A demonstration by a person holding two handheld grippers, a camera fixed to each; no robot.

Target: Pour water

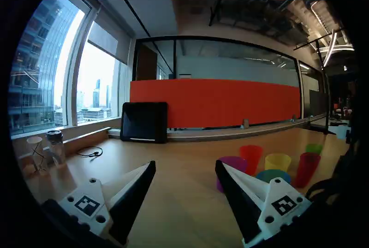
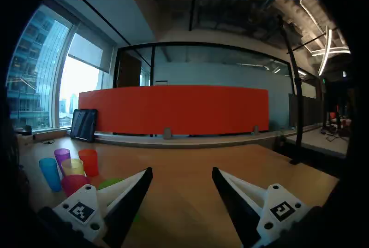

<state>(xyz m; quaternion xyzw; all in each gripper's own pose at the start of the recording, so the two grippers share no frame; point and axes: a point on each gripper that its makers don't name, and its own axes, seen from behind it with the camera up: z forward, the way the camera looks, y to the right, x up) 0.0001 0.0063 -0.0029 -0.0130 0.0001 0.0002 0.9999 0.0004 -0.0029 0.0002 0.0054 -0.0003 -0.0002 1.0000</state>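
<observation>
Cups point(image 1: 278, 161) stand upright on the table point(image 1: 184, 192), mouths up.

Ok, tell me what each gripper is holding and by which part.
Nothing is held. The left gripper and the right gripper are both open and empty; the coloured cups stand free on the table.

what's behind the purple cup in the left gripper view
An orange-red cup stands right behind the purple cup, partly covered by it. Beyond that, wooden table and an orange partition. Whether the cups touch is hidden.
</observation>
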